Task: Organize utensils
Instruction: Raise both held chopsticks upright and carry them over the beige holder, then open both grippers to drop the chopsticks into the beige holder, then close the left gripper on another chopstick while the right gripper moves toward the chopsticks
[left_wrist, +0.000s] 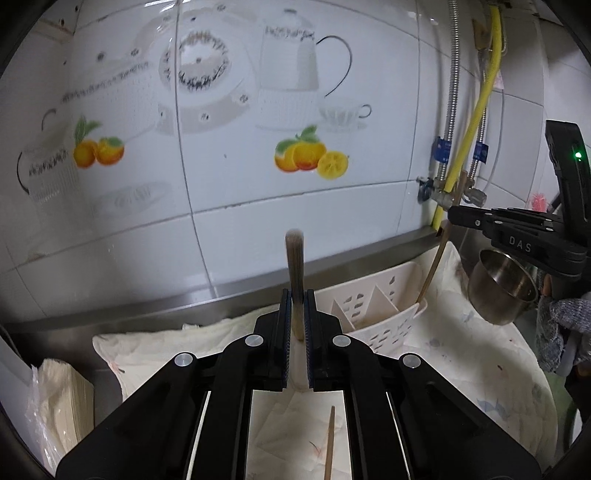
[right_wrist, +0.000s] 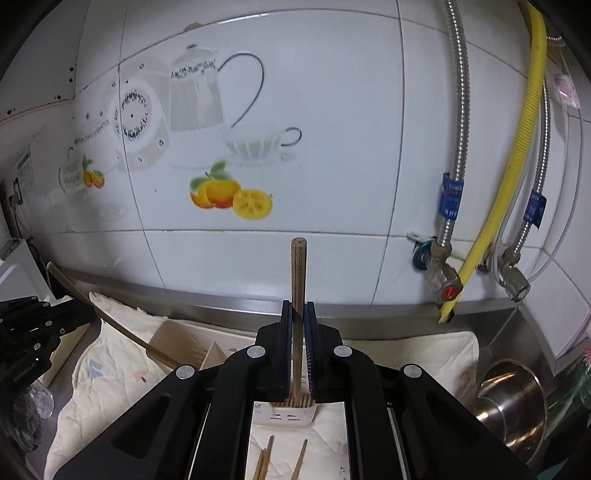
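**K:** Kitchen wall first: white tiles (right_wrist: 332, 184) with teapot and orange decals, braided hoses and a yellow hose (right_wrist: 517, 147) running down at the right. Steel counter (right_wrist: 240, 299) below, covered by a pale cloth (right_wrist: 110, 387).

**M:** Left gripper?

**K:** Left gripper (left_wrist: 295, 328) is clamped on one chopstick (left_wrist: 295, 266). Stick pokes up past the pads, tip blurred. Seen from the right wrist, that same stick slants down toward the white caddy (left_wrist: 388, 317).

**M:** Right one?

**K:** Right gripper (right_wrist: 297, 350) is also clenched, on a second chopstick (right_wrist: 297, 280), standing near upright between the pads. From the left wrist camera its lower end dips into the rightmost compartment of the caddy, near the outer wall.

**M:** Caddy position?

**K:** Perforated plastic with dividers, sitting on the cloth close to the counter's back edge, between the two grippers. Right wrist view shows stick ends bunched in one section right under the jaws.

**M:** Loose utensils?

**K:** Several chopsticks (right_wrist: 267, 458) lying on the cloth in front of the caddy, below the right gripper. One more (left_wrist: 329, 443) under the left gripper.

**M:** Anything else?

**K:** Steel bowl (right_wrist: 509, 398) at the right end of the counter, beside the cloth. Gloved hand (left_wrist: 557, 332) behind the right gripper. Stack of folded paper in plastic wrap (left_wrist: 62, 398) at far left.
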